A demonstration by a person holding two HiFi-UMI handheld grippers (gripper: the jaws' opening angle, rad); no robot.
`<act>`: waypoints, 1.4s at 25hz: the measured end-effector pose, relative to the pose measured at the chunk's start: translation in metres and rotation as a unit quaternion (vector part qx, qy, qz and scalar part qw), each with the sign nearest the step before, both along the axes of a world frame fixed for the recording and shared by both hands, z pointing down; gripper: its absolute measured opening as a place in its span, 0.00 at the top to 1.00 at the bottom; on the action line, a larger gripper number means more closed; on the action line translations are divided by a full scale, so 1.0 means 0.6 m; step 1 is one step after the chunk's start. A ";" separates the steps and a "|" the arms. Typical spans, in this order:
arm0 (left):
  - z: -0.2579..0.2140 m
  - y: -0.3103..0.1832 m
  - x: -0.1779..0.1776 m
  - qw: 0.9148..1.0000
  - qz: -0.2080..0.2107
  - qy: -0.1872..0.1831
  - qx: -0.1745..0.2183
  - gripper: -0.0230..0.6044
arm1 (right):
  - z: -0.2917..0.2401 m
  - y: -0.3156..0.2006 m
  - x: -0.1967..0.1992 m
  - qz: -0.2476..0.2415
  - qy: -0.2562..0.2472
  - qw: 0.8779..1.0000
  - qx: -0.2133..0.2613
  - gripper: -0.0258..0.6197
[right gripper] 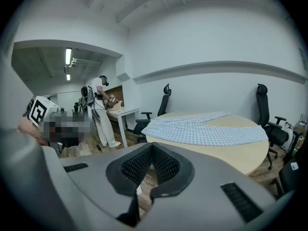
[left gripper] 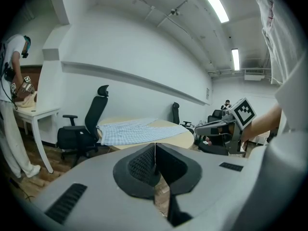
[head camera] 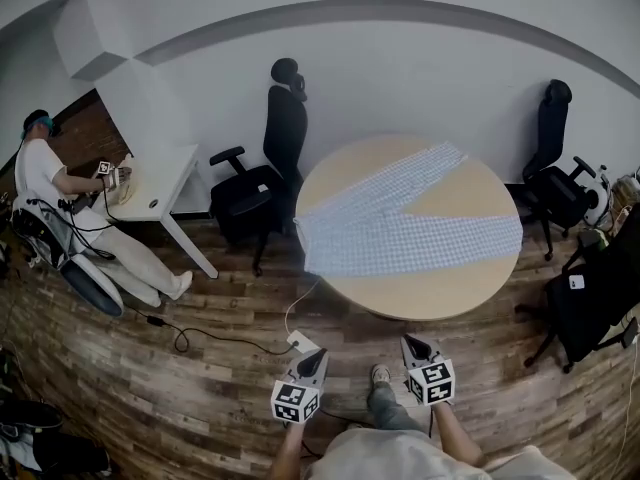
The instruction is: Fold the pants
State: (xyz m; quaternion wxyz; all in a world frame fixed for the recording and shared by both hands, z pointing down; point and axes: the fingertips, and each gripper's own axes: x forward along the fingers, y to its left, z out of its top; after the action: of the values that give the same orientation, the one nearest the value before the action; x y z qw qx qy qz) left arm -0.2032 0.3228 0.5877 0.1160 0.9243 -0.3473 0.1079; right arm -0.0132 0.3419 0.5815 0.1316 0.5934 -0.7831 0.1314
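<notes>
Closest to the lens, the left claw (head camera: 316, 356) is clenched with nothing between its jaws; the left gripper view shows the two dark pads pressed together. Just to its right, the right claw (head camera: 413, 348) is also clenched and empty, its ribbed pads meeting at the tip in the right gripper view. Both hang over the wooden floor (head camera: 200, 388), short of the round bench (head camera: 430, 293) and well apart from the cloth on it. A shoe (head camera: 380, 373) shows between them, and a white cable with its plug block (head camera: 301, 341) lies just beyond the left claw.

At far left a person in white (head camera: 45, 183) leans over a small white bench (head camera: 165, 173). Next comes a black office chair (head camera: 265, 173), drawn up beside the round bench's left rim. The pants (head camera: 400, 230), pale blue checked, lie flat on the round bench: the waist is at the left rim and droops a little over it, and the two legs spread in a V toward the right, one to the far edge, one to the right edge. Another black chair (head camera: 550, 158) stands beyond the right rim.
</notes>
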 end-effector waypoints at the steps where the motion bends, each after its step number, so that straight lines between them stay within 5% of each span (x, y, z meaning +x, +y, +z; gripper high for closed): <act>1: 0.000 -0.013 0.000 1.000 -0.001 0.000 -0.001 0.91 | 0.000 -0.015 0.000 -0.001 -0.001 1.000 0.000 0.92; 21: -0.025 -0.307 0.129 0.999 -0.023 -0.026 0.004 0.91 | -0.018 -0.321 0.136 -0.016 -0.016 1.000 0.005 0.91; 35: 0.014 -0.391 0.143 0.996 -0.060 -0.056 -0.018 0.91 | 0.023 -0.418 0.172 -0.045 -0.030 0.998 -0.018 0.91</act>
State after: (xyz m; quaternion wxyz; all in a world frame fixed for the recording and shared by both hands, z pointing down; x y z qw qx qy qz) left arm -0.1176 0.0880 0.5961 0.1193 0.8919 -0.4064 0.1584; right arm 0.0898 0.0908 0.5952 0.1245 0.5514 -0.8099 0.1568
